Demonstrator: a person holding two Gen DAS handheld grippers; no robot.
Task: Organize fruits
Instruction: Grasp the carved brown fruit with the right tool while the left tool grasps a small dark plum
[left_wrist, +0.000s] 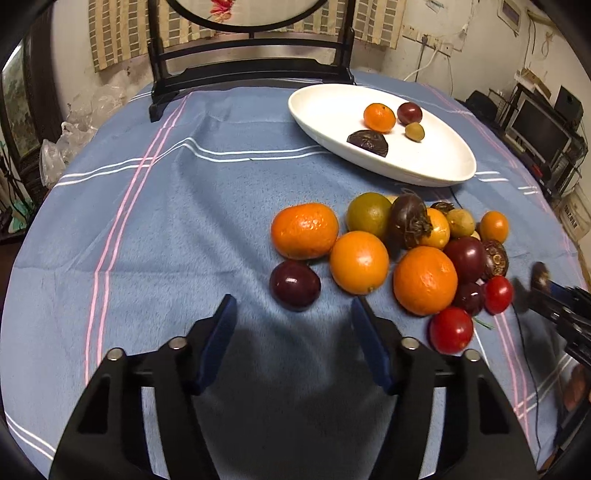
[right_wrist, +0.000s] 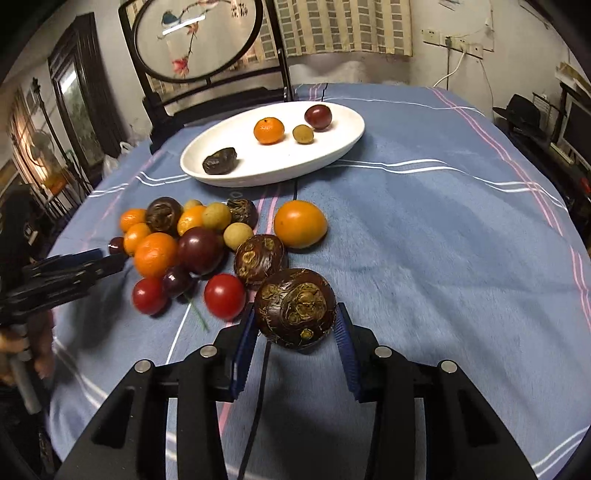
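Note:
A heap of fruit (left_wrist: 406, 251) lies on the blue cloth: oranges, dark plums, red tomatoes and brown husked fruits. My left gripper (left_wrist: 292, 300) is open, and a dark plum (left_wrist: 294, 284) lies just beyond its fingertips with neither pad touching it. In the right wrist view my right gripper (right_wrist: 295, 314) is shut on a round brown husked fruit (right_wrist: 295, 306), with a blue pad against each side. I cannot tell whether the fruit is off the cloth. Behind the heap, a white oval plate (left_wrist: 424, 177) holds a mandarin (left_wrist: 379, 117), a plum, a small yellowish fruit and a dark brown piece.
A dark wooden stand (left_wrist: 251, 74) with a round embroidered screen stands at the table's far edge. A thin black cable (right_wrist: 255, 424) crosses the cloth under the right gripper. The table edge curves near on the right, with shelves and a monitor (left_wrist: 535, 129) beyond. Plastic bags (left_wrist: 74, 136) lie at the left.

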